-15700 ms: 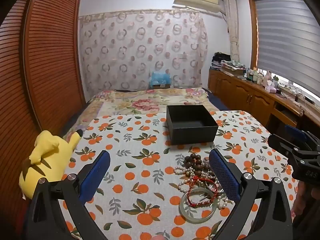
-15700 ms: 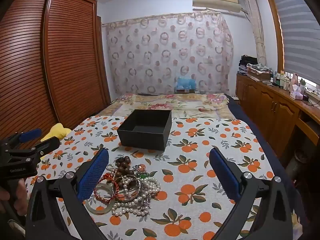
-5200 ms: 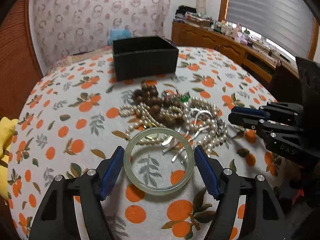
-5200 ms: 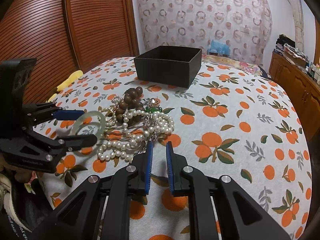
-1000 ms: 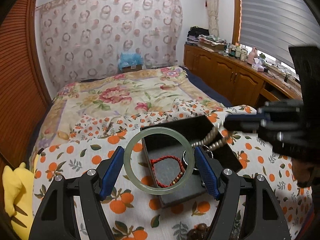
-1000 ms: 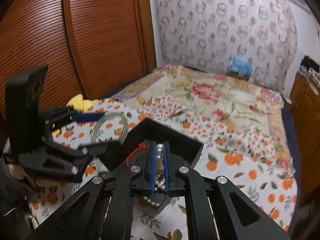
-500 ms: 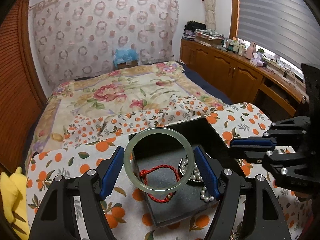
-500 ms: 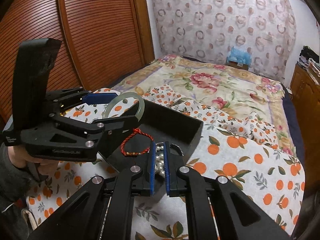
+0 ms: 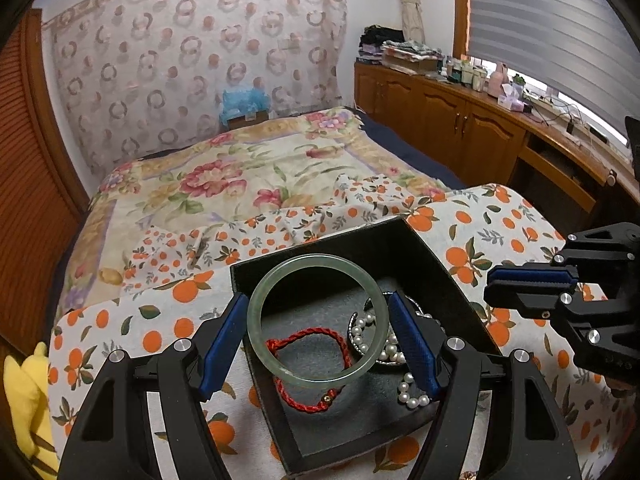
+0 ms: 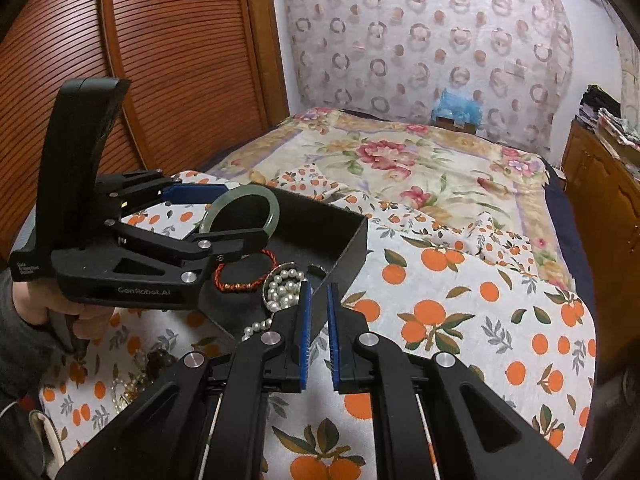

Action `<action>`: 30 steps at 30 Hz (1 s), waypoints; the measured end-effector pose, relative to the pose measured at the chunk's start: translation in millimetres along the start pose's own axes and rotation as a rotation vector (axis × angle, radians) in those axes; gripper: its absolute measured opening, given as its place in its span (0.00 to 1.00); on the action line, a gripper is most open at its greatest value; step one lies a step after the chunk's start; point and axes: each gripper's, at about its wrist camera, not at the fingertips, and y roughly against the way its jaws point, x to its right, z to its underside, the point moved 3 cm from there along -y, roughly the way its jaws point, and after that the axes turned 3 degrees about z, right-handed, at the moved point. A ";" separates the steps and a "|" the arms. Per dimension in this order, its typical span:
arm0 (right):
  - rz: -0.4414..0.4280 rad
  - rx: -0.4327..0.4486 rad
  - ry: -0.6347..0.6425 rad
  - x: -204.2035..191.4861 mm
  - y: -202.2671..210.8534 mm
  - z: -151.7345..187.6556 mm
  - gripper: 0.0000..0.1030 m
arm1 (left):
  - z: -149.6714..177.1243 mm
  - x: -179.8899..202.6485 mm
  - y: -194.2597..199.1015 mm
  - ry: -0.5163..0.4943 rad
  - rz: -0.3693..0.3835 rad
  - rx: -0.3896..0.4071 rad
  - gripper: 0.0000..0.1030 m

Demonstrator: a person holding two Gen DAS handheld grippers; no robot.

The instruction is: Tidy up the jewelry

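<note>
Jewelry's black box sits on the orange-print cloth covering the bed. Above it the left gripper clamps a jade bangle across its width: rigid, slick, likely breakable, so a rim-to-rim hold suits. Pearls and red cord bracelet lie inside, limp. Right gripper: jaws narrow, empty.

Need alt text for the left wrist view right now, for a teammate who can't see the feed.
The left gripper holds a pale green bangle over an open black box on an orange-print cloth. Inside the box lie a red cord bracelet and pearl beads. The right gripper sits at the right edge.
</note>
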 end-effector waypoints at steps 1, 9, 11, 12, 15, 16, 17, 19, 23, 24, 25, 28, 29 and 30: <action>0.000 0.001 0.000 0.1 0.0 -0.1 0.09 | 0.5 0.5 -0.3 -0.001 -0.002 -0.001 0.67; 0.011 0.019 -0.001 -3.3 9.3 7.4 0.09 | 0.2 -1.0 15.6 0.020 -0.006 0.047 0.72; 0.018 0.026 -0.004 -5.6 15.0 10.4 0.09 | 2.5 -0.2 23.6 0.020 -0.006 0.055 0.72; 0.019 0.030 -0.003 -6.6 17.9 11.9 0.09 | 4.7 0.3 28.6 0.020 -0.006 0.061 0.72; 0.014 0.037 -0.006 -14.1 29.1 20.9 0.09 | 16.4 0.2 46.6 0.030 0.001 0.077 0.72; 0.013 0.038 -0.006 -17.0 32.2 24.2 0.09 | 22.4 0.7 53.1 0.034 0.005 0.078 0.72; 0.013 0.038 -0.006 -20.0 35.1 27.6 0.09 | 27.9 1.5 58.2 0.036 0.007 0.079 0.72; 0.010 0.039 -0.007 -28.2 41.5 37.9 0.09 | 41.1 3.4 69.9 0.038 0.008 0.081 0.72; 0.002 0.030 -0.019 -42.0 48.5 58.6 0.12 | 70.5 6.7 91.4 0.051 0.015 0.077 0.72; -0.002 0.025 -0.027 -46.0 49.7 65.6 0.15 | 80.5 6.6 98.2 0.059 0.013 0.076 0.72; -0.004 0.022 -0.034 -50.0 51.1 72.2 0.17 | 87.1 6.2 102.4 0.064 0.013 0.075 0.72; -0.018 0.016 -0.061 -59.4 56.4 89.1 0.18 | 110.9 5.4 113.7 0.082 0.020 0.056 0.72; -0.021 0.016 -0.065 -63.1 57.2 93.8 0.18 | 117.2 5.3 116.1 0.082 0.017 0.049 0.72; -0.023 0.016 -0.071 -66.8 59.9 100.2 0.19 | 125.7 5.8 119.6 0.079 0.014 0.041 0.72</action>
